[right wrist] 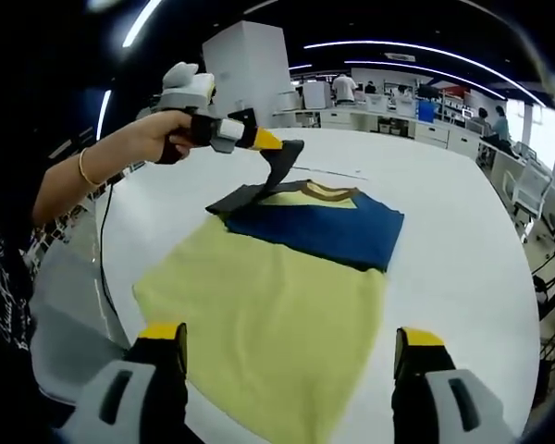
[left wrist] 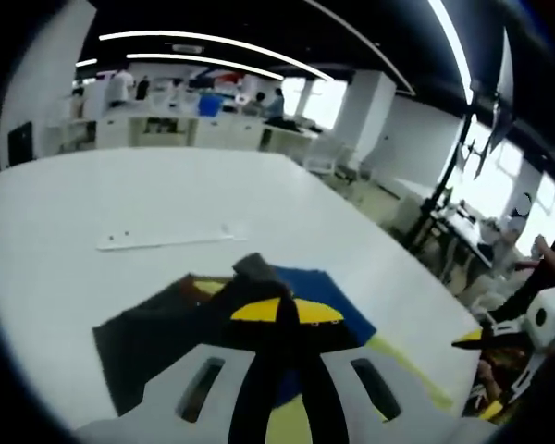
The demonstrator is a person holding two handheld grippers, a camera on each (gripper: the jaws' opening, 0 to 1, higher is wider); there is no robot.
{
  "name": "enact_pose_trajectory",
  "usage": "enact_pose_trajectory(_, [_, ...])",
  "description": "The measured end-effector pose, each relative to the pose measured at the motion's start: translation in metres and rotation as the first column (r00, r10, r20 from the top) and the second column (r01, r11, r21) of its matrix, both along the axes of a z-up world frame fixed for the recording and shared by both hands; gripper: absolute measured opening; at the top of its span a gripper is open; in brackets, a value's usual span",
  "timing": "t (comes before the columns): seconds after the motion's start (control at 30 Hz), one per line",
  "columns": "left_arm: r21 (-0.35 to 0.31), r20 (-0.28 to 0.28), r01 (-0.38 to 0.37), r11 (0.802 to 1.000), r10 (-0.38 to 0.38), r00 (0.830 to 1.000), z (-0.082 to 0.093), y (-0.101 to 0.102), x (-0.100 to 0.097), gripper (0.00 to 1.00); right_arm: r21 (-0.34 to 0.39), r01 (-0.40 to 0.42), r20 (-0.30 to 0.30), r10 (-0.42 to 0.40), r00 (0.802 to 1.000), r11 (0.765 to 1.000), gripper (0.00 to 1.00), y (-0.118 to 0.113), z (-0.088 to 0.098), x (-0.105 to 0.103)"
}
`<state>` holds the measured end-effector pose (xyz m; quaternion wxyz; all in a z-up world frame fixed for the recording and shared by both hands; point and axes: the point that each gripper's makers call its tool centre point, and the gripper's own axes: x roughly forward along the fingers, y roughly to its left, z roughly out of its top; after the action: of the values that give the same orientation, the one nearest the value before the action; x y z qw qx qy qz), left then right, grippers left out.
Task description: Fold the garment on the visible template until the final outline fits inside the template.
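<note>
A T-shirt lies flat on the white table (right wrist: 462, 213), with a yellow body (right wrist: 268, 314), a navy chest band (right wrist: 328, 231) and dark grey sleeves. A hand holds my left gripper (right wrist: 276, 143), shut on the dark sleeve (right wrist: 285, 159) and lifting it above the shirt's far left corner. In the left gripper view the left gripper (left wrist: 276, 310) pinches that dark sleeve (left wrist: 250, 270) between its yellow-tipped jaws, above the navy band (left wrist: 328, 289). My right gripper (right wrist: 291, 335) is open over the shirt's near hem and holds nothing. It also shows as the right gripper (left wrist: 495, 338) at the edge.
A thin white strip (left wrist: 166, 239) lies on the table beyond the shirt. The table's near edge runs close to the person's arm (right wrist: 92, 180). White chairs (right wrist: 536, 185) and desks with people stand further back.
</note>
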<state>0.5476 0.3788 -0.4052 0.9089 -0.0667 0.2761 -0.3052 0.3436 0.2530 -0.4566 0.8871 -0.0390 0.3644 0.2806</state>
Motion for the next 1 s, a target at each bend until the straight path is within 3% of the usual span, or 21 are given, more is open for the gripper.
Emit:
enact_pose_trajectory(0.2, [-0.006, -0.016, 0.035, 0.999, -0.035, 0.999, -0.009, -0.018, -0.008, 0.01, -0.004, 0.003, -0.005, -0.003, 1.000, 1.000, 0.94, -0.002, -0.002, -0.001])
enact_pose_trajectory(0.5, [-0.051, -0.012, 0.101, 0.994, -0.102, 0.995, -0.009, -0.045, -0.023, 0.01, -0.009, 0.007, -0.019, -0.007, 1.000, 1.000, 0.93, -0.005, -0.007, -0.003])
enact_pose_trajectory(1.0, [-0.064, 0.002, 0.205, 0.977, -0.205, 0.979, -0.016, -0.078, -0.048, 0.01, -0.010, 0.004, -0.031, -0.004, 1.000, 1.000, 0.93, -0.004, -0.012, -0.005])
